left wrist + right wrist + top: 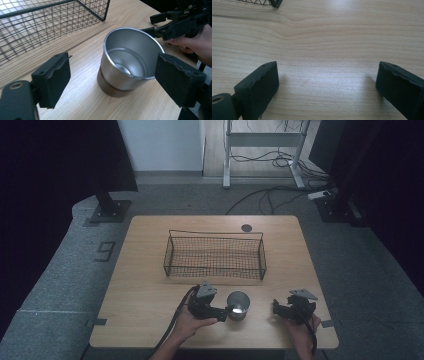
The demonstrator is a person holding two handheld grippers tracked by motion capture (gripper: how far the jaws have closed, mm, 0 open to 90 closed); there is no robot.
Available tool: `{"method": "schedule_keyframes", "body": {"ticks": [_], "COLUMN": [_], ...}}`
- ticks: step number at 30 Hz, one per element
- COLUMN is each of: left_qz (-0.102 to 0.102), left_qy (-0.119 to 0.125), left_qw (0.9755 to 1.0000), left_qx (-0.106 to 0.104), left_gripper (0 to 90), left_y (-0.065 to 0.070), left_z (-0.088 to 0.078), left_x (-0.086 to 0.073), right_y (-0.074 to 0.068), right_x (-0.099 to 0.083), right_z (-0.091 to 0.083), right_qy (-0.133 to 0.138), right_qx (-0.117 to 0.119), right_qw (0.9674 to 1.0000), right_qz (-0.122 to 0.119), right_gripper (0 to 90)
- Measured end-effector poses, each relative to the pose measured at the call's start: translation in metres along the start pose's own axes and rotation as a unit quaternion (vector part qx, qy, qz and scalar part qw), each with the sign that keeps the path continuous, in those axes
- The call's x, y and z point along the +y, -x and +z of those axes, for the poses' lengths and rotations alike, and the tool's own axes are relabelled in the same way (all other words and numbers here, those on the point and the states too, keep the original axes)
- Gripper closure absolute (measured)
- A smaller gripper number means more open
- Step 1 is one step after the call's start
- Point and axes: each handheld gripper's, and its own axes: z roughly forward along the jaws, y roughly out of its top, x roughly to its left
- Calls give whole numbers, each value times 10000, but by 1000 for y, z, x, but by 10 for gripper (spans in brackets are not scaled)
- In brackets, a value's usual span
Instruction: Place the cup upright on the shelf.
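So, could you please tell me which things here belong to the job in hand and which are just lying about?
In the job:
- metal cup, upright between the open jaws of the left gripper
- wire basket, empty, just beyond the cup, a likely destination
- right gripper, open over bare table

Lying about:
- round grommet in the tabletop
- cables on the floor

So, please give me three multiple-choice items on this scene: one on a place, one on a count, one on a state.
1. Where is the metal cup?
A. in the wire basket
B. on the table, nearer the person than the basket
C. on the floor

2. How many cups are there?
A. one
B. two
C. three

3. The left gripper is:
A. shut on the cup
B. open around the cup
C. inside the basket

Answers: 1 B, the high view shows it; 2 A, one cup stands there; 3 B, gaps remain beside the cup.
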Motion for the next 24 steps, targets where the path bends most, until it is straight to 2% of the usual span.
{"method": "schedule_keyframes", "body": {"ticks": [6,17,20,24], "left_qz": [86,172,218,217], "left_qy": [-98,-217,-291,-355], "left_qw": [9999,9993,9991,9990], "left_qx": [-17,-261,-225,-182], "left_gripper": [98,33,0,0], "left_y": [7,17,19,21], "left_z": [9,23,26,34], "left_x": [3,7,8,10], "right_y": [0,0,0,0], "right_x": [0,0,0,0], "right_z": [0,0,0,0], "right_qy": [7,7,7,10], "right_qx": [0,-2,-1,2], "right_qw": [10000,10000,10000,10000], "right_qz": [9,3,2,-1], "right_gripper": [48,50,51,51]}}
